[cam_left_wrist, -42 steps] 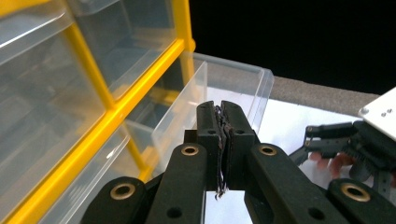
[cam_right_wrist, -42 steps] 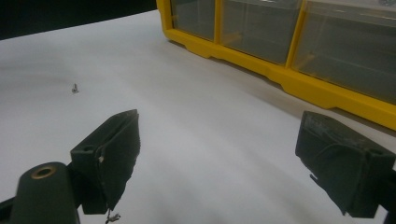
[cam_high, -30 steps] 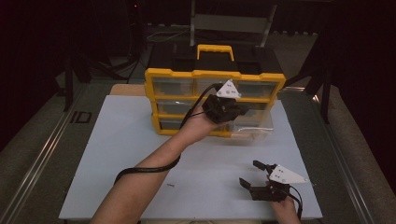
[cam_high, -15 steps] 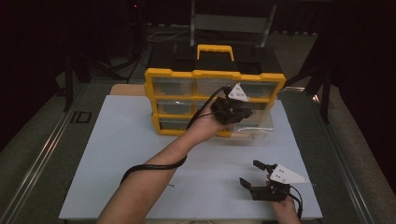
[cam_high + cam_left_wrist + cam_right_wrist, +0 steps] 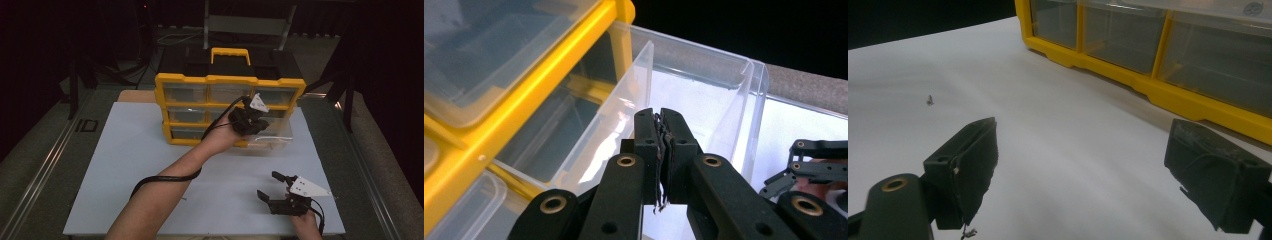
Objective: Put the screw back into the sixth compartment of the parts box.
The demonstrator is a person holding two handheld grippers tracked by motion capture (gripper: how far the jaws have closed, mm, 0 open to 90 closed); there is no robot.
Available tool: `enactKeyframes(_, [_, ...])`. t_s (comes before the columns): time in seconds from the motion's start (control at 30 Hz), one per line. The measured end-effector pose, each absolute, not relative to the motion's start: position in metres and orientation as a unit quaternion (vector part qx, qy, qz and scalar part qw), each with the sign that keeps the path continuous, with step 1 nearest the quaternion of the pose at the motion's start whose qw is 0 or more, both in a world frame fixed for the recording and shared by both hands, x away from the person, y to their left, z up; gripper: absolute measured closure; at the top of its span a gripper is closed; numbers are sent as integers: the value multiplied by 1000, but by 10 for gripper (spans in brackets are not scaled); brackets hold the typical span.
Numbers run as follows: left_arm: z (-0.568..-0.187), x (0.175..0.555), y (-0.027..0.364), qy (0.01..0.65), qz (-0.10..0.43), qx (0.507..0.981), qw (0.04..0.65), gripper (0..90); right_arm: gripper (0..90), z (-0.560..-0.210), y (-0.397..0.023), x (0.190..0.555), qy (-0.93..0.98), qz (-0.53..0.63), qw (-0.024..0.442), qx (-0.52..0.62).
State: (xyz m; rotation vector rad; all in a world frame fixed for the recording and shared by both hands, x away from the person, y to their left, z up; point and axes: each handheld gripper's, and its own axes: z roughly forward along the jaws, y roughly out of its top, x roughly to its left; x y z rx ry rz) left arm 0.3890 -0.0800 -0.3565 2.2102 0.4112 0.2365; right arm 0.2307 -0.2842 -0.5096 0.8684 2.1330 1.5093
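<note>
Left to right: yellow organiser [image 5: 200, 80] at the back of the white bench [image 5: 125, 165]; small screw [image 5: 930, 100] lying loose on the bench; left gripper [image 5: 661, 145], jaws pressed together with nothing visible between them, over the clear drawer [image 5: 704, 95] pulled out of the organiser's lower right; right gripper [image 5: 274, 186], jaws wide, low over the bench's near right.

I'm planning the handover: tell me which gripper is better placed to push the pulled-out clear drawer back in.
Left. The left gripper, shut, sits right over the pulled-out clear drawer of the yellow organizer. The right gripper, open, rests on the white mat, well apart.
</note>
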Motion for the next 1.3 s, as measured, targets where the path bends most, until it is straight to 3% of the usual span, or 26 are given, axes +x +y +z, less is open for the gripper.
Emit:
enactKeyframes(0.03, [-357, 390, -80, 166, 93, 886, 422, 869, 139, -510, -284, 231, 760, 539, 193, 309])
enactKeyframes(0.07, [-358, 390, -81, 166, 90, 888, 419, 796, 139, -510, -285, 231, 759, 539, 192, 310])
enactKeyframes(0.3, [-351, 388, -72, 157, 85, 879, 442, 655, 138, -510, -285, 231, 760, 538, 191, 310])
enactKeyframes(0.53, [-345, 385, -57, 148, 66, 879, 449, 433, 139, -510, -285, 231, 761, 537, 192, 310])
enactKeyframes(0.6, [-344, 383, -53, 149, 73, 881, 443, 333, 139, -510, -285, 231, 761, 537, 192, 310])
enactKeyframes(0.7, [-343, 380, -47, 153, 81, 881, 440, 267, 139, -510, -285, 231, 761, 536, 192, 310])
enactKeyframes(1.0, [-341, 368, -23, 158, 86, 877, 446, 178, 139, -510, -285, 231, 762, 536, 192, 309])
enactKeyframes(1.3, [-352, 351, 9, 157, 87, 880, 439, 174, 139, -511, -283, 231, 764, 534, 190, 308])
